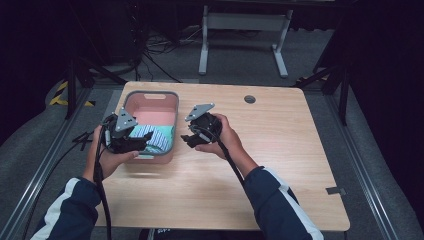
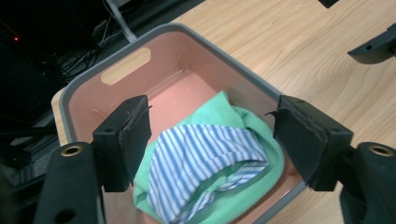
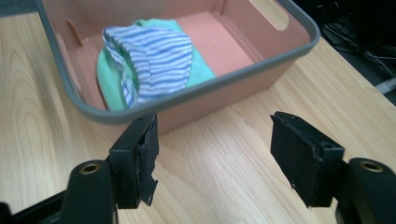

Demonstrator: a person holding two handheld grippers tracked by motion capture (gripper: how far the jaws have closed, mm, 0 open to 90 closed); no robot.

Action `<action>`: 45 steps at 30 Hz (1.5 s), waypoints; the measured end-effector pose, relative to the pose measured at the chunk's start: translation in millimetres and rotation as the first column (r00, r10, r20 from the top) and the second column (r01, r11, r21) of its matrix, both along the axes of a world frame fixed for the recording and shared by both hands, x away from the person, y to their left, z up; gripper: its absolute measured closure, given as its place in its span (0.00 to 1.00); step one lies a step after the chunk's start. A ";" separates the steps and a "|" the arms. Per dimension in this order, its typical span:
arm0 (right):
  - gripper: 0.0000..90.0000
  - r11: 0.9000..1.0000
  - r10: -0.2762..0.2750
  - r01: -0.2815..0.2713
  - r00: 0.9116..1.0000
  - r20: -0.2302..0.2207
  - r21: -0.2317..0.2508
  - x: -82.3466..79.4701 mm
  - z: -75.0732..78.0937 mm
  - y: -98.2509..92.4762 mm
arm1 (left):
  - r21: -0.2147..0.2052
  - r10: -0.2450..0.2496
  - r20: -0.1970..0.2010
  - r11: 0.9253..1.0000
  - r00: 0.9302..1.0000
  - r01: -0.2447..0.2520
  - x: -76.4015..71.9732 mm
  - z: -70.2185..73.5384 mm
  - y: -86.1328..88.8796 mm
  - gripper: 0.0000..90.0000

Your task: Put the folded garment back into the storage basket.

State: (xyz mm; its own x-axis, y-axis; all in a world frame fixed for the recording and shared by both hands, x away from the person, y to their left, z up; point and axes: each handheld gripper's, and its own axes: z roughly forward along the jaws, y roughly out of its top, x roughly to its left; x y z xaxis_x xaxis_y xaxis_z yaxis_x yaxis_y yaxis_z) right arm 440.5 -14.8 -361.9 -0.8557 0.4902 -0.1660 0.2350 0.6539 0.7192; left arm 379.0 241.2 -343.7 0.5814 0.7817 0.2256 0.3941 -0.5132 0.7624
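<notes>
Nearest: person's two forearms in dark blue sleeves with white stripes, entering at the near edge of the light wooden table (image 1: 280,165).

Left gripper (image 1: 131,144): black, two-jaw, held over the near end of the bin; jaws spread wide, nothing between them.

Right gripper (image 1: 189,139): black, two-jaw, held above bare tabletop just right of the bin; jaws likewise wide apart and empty.

Pink rectangular plastic bin with grey rim (image 1: 172,102): at the table's left, far half bare.

Bundle of green cloth wrapped with blue-and-white striped fabric (image 3: 149,60): lying loose in the bin's near end, below the left gripper.

Risks, as judged: a grasp might catch only the striped layer, so the green cloth would slip away; a jaw might strike the rim and shove the light bin; trailing cables might snag.
</notes>
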 end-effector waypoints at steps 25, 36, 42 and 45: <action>0.30 0.996 -0.079 0.081 0.996 0.037 -0.047 -30.5 -2.9 -87.8 | 0.057 -0.217 -0.035 0.974 0.975 0.219 -36.4 -25.2 -66.0 0.23; 0.30 0.990 -0.113 0.117 0.992 0.047 -0.078 -42.5 -10.7 -121.4 | 0.076 -0.263 -0.061 0.961 0.963 0.267 -47.1 -50.3 -81.9 0.24; 0.30 0.989 -0.123 0.127 0.991 0.056 -0.081 -51.1 -16.5 -135.8 | 0.087 -0.283 -0.077 0.953 0.956 0.289 -50.5 -62.3 -85.3 0.24; 0.30 0.986 -0.126 0.130 0.991 0.047 -0.102 -55.6 -22.5 -143.6 | 0.095 -0.299 -0.093 0.947 0.950 0.307 -52.2 -68.2 -86.8 0.24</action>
State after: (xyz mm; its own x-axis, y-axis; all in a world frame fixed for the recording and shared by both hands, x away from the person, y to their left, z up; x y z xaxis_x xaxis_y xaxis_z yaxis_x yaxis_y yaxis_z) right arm 384.9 -158.4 -384.4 -0.7785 0.5735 -0.2549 0.2940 0.6921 0.6592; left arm 326.9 154.4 -411.9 0.8058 0.5396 0.2439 0.2620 -0.6943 0.6703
